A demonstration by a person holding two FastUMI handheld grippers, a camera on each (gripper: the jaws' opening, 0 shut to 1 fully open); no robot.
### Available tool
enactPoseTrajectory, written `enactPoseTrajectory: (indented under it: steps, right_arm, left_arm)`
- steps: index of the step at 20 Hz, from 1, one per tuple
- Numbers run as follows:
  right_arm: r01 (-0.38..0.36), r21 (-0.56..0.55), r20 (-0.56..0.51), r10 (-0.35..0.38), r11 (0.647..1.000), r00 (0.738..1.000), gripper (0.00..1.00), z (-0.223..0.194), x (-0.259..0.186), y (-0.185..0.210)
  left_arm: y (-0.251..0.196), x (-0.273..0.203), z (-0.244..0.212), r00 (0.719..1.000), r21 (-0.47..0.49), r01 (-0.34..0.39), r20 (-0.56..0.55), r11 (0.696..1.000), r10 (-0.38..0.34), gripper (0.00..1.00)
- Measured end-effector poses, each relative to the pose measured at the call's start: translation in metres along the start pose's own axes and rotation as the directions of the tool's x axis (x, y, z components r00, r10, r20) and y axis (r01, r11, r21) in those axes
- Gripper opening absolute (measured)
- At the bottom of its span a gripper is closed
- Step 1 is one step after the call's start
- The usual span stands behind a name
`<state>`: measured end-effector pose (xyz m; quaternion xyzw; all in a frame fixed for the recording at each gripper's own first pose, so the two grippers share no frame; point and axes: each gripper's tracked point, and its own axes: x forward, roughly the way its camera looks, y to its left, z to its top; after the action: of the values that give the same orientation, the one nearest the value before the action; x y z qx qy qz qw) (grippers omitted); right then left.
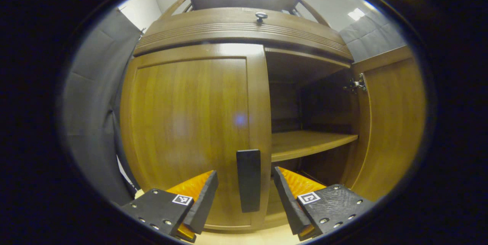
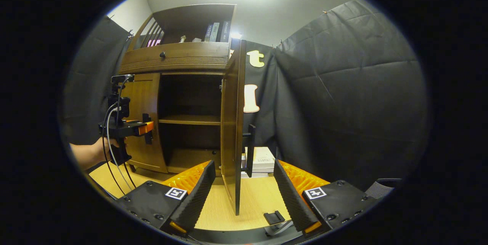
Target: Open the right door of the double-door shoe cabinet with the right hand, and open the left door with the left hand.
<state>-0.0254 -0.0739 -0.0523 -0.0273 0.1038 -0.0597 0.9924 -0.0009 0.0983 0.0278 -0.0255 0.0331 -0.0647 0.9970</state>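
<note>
Left gripper (image 1: 246, 193): fingers spread apart, gripping nothing. Left door (image 1: 190, 130) closed, straight ahead; its dark vertical handle (image 1: 248, 180) stands between the fingertips, contact not clear. Ahead to the right, the cabinet interior with one shelf (image 1: 309, 142).

Right gripper (image 2: 244, 191): fingers apart, empty. Right door (image 2: 230, 130) swung open, edge-on between the fingers, its handle (image 2: 250, 149) on the right face. Far left, a hand (image 2: 91, 153) holds the left gripper at the closed door.
</note>
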Motion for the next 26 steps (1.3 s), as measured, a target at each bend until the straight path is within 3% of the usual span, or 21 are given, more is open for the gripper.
enactPoseTrajectory:
  steps: [2,3,8,9,13,15,19,21,26]
  right_arm:
    - [0.003,0.001,-0.006,-0.003,1.0,1.0,0.93,-0.001,-0.001,0.0]
    - [0.005,0.0,-0.009,-0.005,1.0,1.0,0.96,-0.002,-0.002,0.0]
    - [0.005,-0.012,-0.028,-0.006,1.0,1.0,0.93,-0.006,-0.003,-0.004]
    - [0.004,-0.014,-0.031,-0.005,1.0,1.0,0.96,-0.006,-0.003,-0.005]
    - [-0.007,-0.007,-0.029,0.007,1.0,1.0,0.96,-0.005,-0.004,-0.007]
    - [-0.018,-0.008,-0.029,0.018,1.0,0.999,0.93,-0.005,-0.003,-0.008]
    - [-0.048,0.001,-0.02,0.048,0.999,0.999,0.96,-0.001,-0.001,-0.01]
    - [-0.067,0.01,-0.016,0.067,0.998,0.998,0.96,-0.003,-0.002,-0.012]
    - [-0.123,0.026,0.0,0.123,0.992,0.992,0.96,-0.003,-0.002,-0.015]
  left_arm:
    - [-0.002,0.001,-0.001,1.0,-0.006,-0.003,-0.007,1.0,0.003,0.72]
    - [-0.002,0.002,-0.003,1.0,-0.006,-0.005,-0.016,1.0,0.005,0.7]
    - [0.003,0.004,-0.003,1.0,0.009,-0.023,-0.01,1.0,0.023,0.7]
    - [0.003,0.003,-0.002,1.0,0.009,-0.028,-0.011,1.0,0.028,0.7]
    - [0.006,0.011,0.001,0.999,0.007,-0.052,0.007,0.999,0.052,0.37]
    - [0.005,0.013,-0.003,0.998,-0.001,-0.057,-0.014,0.998,0.057,0.27]
    - [0.005,0.004,0.001,0.997,-0.024,-0.055,-0.047,0.998,0.054,0.24]
    - [0.006,0.0,0.007,0.998,-0.024,-0.051,-0.04,0.998,0.05,0.17]
    - [0.009,-0.002,0.014,0.997,-0.034,-0.066,-0.049,0.997,0.064,0.19]
